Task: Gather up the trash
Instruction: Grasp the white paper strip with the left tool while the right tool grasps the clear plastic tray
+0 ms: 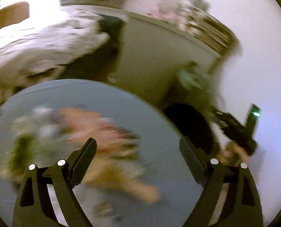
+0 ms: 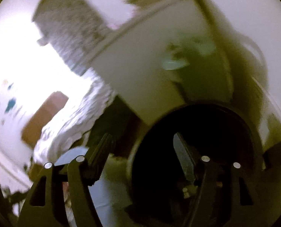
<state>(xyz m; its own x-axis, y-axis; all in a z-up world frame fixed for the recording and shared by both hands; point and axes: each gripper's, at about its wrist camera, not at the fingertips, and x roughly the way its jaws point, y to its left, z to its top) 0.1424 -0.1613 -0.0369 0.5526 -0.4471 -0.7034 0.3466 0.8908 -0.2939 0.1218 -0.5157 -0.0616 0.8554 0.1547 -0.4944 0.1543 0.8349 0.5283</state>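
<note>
Fingers of both the left gripper (image 1: pixel 138 152) and right gripper (image 2: pixel 142 146) stand apart and empty, the right over the dark bin (image 2: pixel 193 151), so the left should next descend onto the blurred wrappers (image 1: pixel 95 130) on the round table (image 1: pixel 159 113).

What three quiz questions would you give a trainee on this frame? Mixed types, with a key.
1. True or false: the left gripper is clamped on a piece of trash.
2. What does the right gripper point at in the right wrist view? A) the dark round bin B) a sink C) an open drawer
3. What do the blurred wrappers lie on?

Key:
1. False. Its fingers stand wide apart with nothing pressed between them.
2. A.
3. The round grey-blue table.
</note>
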